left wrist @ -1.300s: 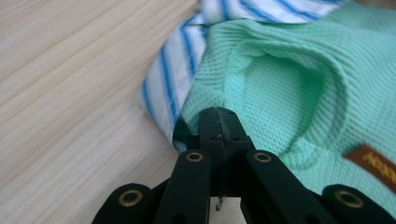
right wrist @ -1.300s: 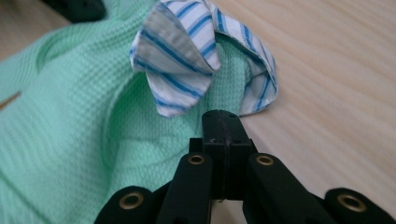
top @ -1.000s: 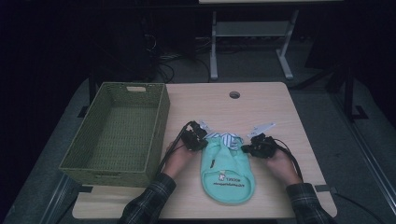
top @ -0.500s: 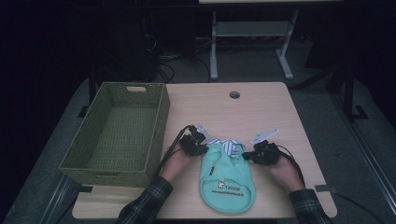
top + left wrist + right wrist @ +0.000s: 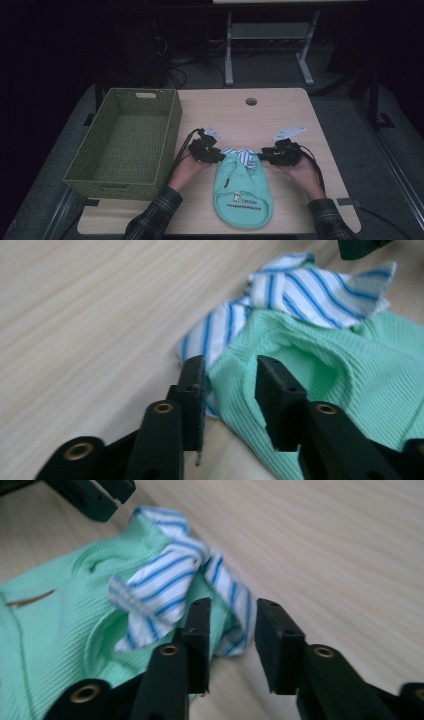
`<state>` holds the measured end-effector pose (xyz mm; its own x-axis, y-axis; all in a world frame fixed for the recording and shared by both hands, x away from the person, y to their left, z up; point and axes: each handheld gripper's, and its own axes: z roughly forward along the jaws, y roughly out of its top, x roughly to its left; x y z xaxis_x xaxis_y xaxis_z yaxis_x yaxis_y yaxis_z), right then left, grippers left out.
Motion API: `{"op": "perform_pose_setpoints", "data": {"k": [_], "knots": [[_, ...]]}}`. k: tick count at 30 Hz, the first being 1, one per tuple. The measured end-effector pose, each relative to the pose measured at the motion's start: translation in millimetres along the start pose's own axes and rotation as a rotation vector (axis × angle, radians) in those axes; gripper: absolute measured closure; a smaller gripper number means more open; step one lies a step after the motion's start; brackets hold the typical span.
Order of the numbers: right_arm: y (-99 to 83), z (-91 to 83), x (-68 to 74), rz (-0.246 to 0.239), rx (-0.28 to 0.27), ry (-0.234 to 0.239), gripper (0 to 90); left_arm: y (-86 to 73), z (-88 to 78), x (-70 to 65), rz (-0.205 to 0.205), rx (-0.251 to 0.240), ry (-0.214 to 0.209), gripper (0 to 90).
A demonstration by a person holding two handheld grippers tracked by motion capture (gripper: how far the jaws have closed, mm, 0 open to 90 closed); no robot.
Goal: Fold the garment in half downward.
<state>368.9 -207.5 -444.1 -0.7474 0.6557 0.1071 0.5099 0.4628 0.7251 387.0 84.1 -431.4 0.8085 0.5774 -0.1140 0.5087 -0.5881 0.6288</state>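
Note:
A mint-green knitted garment [image 5: 242, 197] with a blue-striped white collar [image 5: 240, 156] lies flat on the wooden table [image 5: 235, 117], its print toward the near edge. My left gripper [image 5: 219, 156] rests at the garment's top left corner and my right gripper [image 5: 261, 156] at its top right. The left gripper's [image 5: 231, 365] jaws have just been opening, and the green edge [image 5: 340, 370] lies loose in the gap beside the collar [image 5: 310, 290]. The right gripper's [image 5: 232, 607] jaws have also just been opening, with the striped collar [image 5: 160, 587] slack between them.
An olive woven basket [image 5: 172, 125] stands empty at the table's left, close to my left hand. A round cable hole [image 5: 251, 101] sits near the far edge. Cables trail from both grippers. Dark floor and a desk frame lie beyond the table.
The garment now reaches a little nearer the table's front edge than a second ago. Both hands have stayed almost where they were at its top corners.

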Motion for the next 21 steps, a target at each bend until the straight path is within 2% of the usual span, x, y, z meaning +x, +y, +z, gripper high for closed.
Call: {"op": "perform_pose_setpoints", "data": {"k": [5, 9, 17, 18, 19, 21], "knots": [[6.6, 6.4, -5.5, 0.012, -0.003, -0.008, 62.2, 7.6, 2.9, 8.2, -0.010, -0.017, 0.006, 57.7], [9.8, 13.0, -8.0, 0.026, -0.006, 0.000, 61.8, 9.5, 8.7, 13.5, -0.035, -0.036, 0.006, 56.9], [9.5, 28.4, -11.0, 0.042, 0.018, 0.023, 61.0, 3.4, 22.2, 23.2, -0.045, 0.016, -0.009, 56.4], [9.1, 31.5, -10.9, 0.050, 0.025, 0.028, 61.1, 2.1, 25.8, 22.1, -0.061, 0.011, -0.012, 56.4], [8.4, 35.3, -10.8, 0.045, 0.032, 0.031, 61.2, 1.6, 26.2, 23.5, -0.040, 0.037, -0.012, 56.5], [7.4, 39.1, -10.1, 0.042, 0.048, 0.034, 62.6, -0.6, 28.8, 23.2, -0.042, 0.043, -0.014, 57.1]]}}
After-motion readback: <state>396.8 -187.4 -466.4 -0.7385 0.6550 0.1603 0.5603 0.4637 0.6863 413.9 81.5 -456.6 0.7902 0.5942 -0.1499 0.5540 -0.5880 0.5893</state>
